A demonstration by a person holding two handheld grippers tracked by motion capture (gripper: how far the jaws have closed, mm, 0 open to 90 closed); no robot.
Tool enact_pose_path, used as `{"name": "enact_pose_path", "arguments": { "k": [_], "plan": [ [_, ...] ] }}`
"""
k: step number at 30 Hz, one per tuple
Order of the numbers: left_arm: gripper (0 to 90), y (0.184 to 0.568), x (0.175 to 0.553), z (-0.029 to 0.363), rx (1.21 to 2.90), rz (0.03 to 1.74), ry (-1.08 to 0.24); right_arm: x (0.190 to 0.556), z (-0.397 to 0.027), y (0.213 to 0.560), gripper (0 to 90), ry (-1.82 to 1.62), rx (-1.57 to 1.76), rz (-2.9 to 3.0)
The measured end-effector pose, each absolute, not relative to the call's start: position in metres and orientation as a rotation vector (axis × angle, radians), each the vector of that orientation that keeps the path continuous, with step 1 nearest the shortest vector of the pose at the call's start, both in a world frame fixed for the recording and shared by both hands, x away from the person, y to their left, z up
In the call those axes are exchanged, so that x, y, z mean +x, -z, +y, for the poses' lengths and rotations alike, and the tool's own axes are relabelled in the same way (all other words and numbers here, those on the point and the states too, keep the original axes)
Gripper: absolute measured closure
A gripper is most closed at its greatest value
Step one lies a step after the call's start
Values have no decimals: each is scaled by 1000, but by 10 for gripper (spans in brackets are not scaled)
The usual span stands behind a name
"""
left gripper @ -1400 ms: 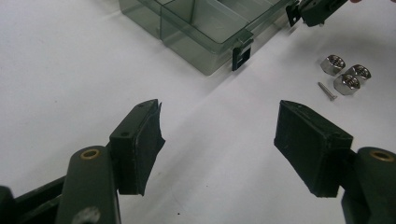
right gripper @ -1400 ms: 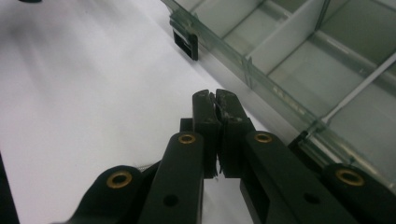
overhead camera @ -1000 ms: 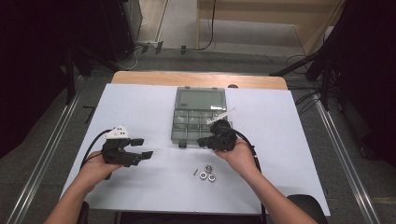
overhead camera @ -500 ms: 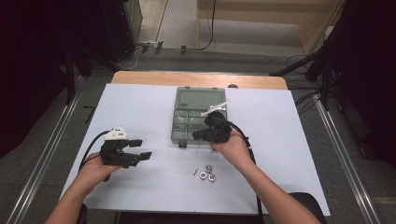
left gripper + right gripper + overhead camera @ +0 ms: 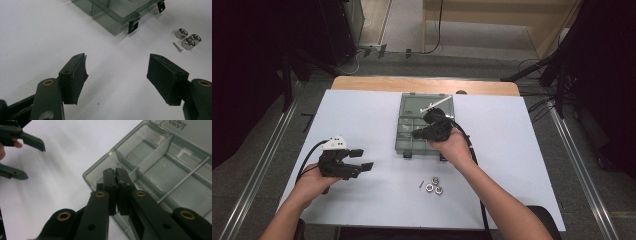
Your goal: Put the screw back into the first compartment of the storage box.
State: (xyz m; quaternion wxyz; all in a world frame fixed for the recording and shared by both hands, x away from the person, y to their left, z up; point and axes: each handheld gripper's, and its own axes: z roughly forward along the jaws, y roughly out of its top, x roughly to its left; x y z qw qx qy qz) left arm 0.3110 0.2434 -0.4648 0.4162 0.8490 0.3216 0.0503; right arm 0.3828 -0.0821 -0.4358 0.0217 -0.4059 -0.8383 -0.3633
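Right gripper (image 5: 416, 134) over clear plastic compartment box (image 5: 409, 137), jaws pinched together, empty. Left gripper (image 5: 362, 159) low over white table (image 5: 362, 110), jaws spread.

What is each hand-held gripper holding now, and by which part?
Left hand-held gripper: open, nothing held. Right hand-held gripper: jaws shut over the compartment box; whether something small is pinched between them cannot be told.

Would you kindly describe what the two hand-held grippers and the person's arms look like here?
Both are black two-jaw tools. The left gripper carries a pale grey plate on top and trails a black cable; its jaws end in blocky black pads, with brass-coloured rivets at the joints. The right gripper looks alike, with brass rivets and a black cable along the forearm. The forearms are bare, with no sleeves.
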Motion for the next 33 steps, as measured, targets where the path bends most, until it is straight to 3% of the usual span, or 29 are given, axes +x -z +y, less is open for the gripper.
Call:
{"name": "enact_pose_path", "arguments": {
  "k": [33],
  "plan": [
    [315, 466, 311, 244, 2129, 802, -128, 439, -34, 444, 882, 1093, -1367, -2602]
  ]
}}
